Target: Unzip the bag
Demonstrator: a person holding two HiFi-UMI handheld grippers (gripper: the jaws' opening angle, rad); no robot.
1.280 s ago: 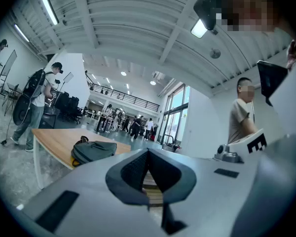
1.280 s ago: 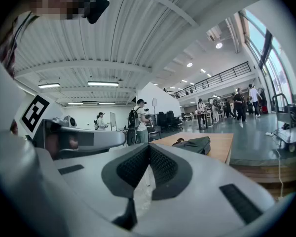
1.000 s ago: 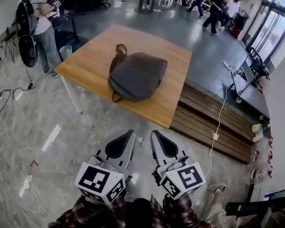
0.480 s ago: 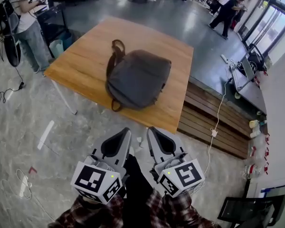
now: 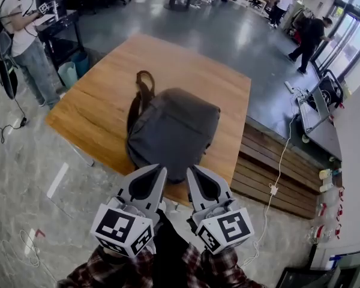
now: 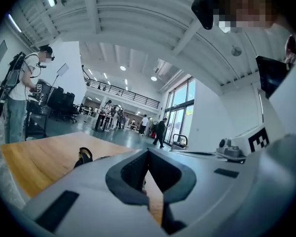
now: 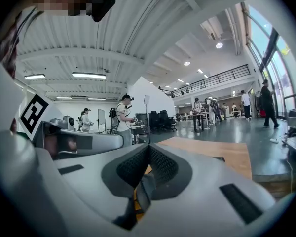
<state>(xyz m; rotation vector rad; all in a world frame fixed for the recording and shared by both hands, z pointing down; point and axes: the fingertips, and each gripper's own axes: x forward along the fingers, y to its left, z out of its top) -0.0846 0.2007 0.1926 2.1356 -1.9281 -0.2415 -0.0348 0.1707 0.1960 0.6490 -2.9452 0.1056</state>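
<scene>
A dark grey backpack (image 5: 171, 131) lies flat on a wooden table (image 5: 96, 107), with its brown carry handle (image 5: 145, 80) at the far end. Both grippers are held low in front of me, short of the table's near edge, and neither touches the bag. My left gripper (image 5: 160, 170) is shut with nothing in it, and so is my right gripper (image 5: 192, 170) beside it. In the left gripper view the handle (image 6: 84, 156) shows over the shut left gripper (image 6: 147, 151), with the table (image 6: 39, 154) behind. The right gripper view looks past the right gripper (image 7: 148, 146) at the table (image 7: 222, 152). I cannot see the zipper.
A person (image 5: 21, 47) stands by a cart beyond the table's left corner. A low slatted wooden platform (image 5: 276, 161) runs along the table's right side, with a white cable (image 5: 277, 161) across it. An open laptop (image 5: 324, 95) sits on the floor far right. Several people walk in the background.
I have come closer to the table, so the bag looks larger and nearer. Both grippers stay shut and side by side, their tips now at the bag's near edge in the head view.
</scene>
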